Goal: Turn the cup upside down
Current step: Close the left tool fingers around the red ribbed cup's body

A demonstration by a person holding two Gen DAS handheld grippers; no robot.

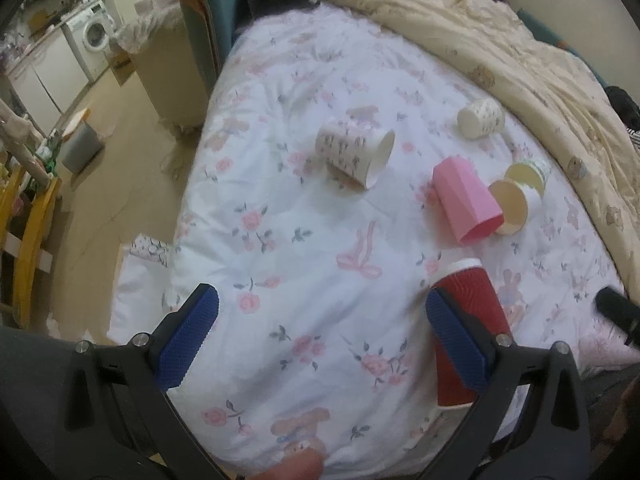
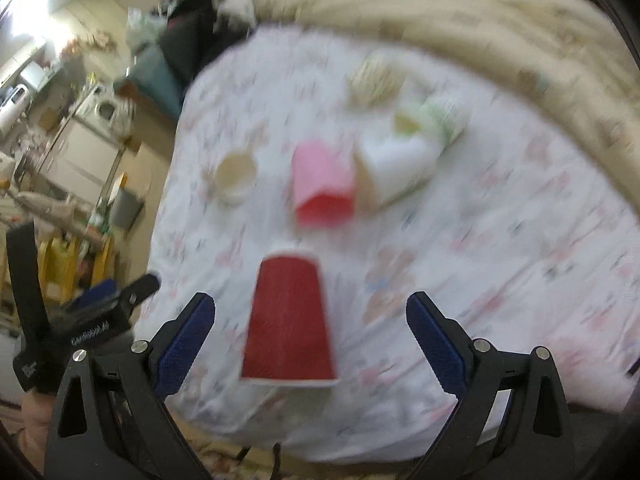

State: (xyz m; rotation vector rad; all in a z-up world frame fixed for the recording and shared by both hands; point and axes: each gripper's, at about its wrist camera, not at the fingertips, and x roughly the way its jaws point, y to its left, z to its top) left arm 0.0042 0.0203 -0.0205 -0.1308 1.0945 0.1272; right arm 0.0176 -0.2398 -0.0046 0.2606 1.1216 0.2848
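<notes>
A red ribbed paper cup [image 1: 468, 332] lies on its side on the floral bedspread [image 1: 304, 216], partly hidden behind my left gripper's right finger. My left gripper [image 1: 322, 320] is open and empty, the cup just outside its right finger. In the blurred right wrist view the red cup [image 2: 288, 316] lies between the open fingers of my right gripper [image 2: 310, 320], not touched. A pink cup [image 1: 466, 204] lies on its side further back, also in the right wrist view [image 2: 322, 182].
A patterned white cup [image 1: 354, 150], a small white cup [image 1: 480, 117] and two cream cups [image 1: 516, 200] lie on the bed. A beige quilt [image 1: 520, 52] is bunched along the far right. The bed's left edge drops to the floor [image 1: 120, 184]. The left gripper shows at the right wrist view's left [image 2: 100, 304].
</notes>
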